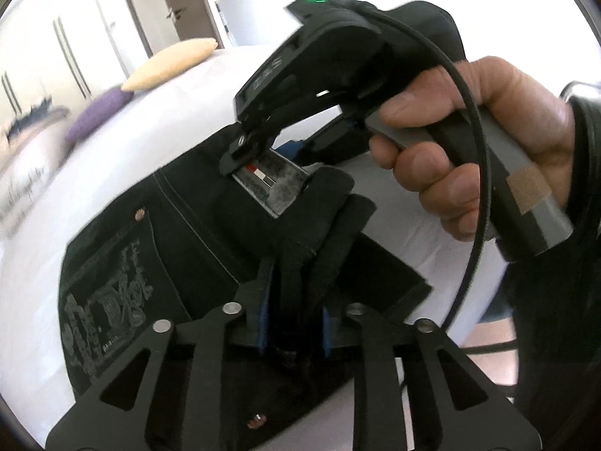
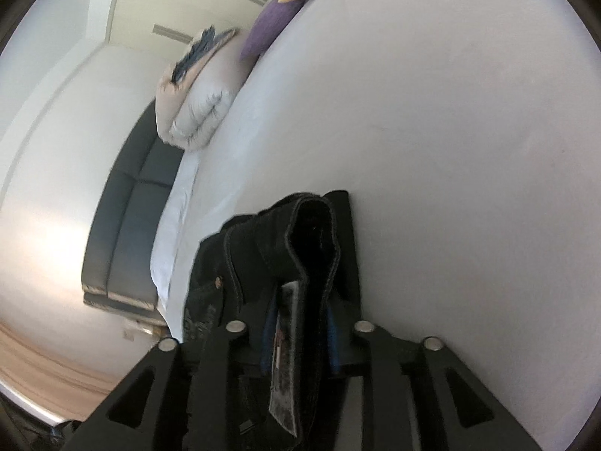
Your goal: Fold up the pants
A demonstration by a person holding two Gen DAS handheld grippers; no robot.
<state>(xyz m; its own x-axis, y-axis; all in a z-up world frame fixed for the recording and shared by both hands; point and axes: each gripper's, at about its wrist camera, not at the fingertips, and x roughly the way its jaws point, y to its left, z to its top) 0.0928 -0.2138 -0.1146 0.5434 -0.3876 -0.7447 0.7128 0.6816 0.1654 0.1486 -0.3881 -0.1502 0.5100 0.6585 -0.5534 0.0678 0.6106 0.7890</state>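
Black jeans (image 1: 180,233) with a printed back pocket lie on a white bed (image 1: 112,150). My left gripper (image 1: 295,312) is shut on a bunched fold of the waistband, between its blue pads. My right gripper (image 1: 244,150), held in a hand, is shut on the waistband at the leather label (image 1: 270,180), a little beyond the left one. In the right wrist view the right gripper (image 2: 300,330) clamps the folded waistband and label (image 2: 285,357), and the jeans (image 2: 263,248) stand up in a loop above the bed (image 2: 450,150).
A cream pillow (image 1: 172,64), a purple pillow (image 1: 97,112) and a folded duvet (image 2: 203,112) lie along the bed's far side. A dark padded headboard (image 2: 127,225) and wardrobe doors (image 1: 67,49) stand beyond. A cable (image 1: 477,188) runs from the right gripper.
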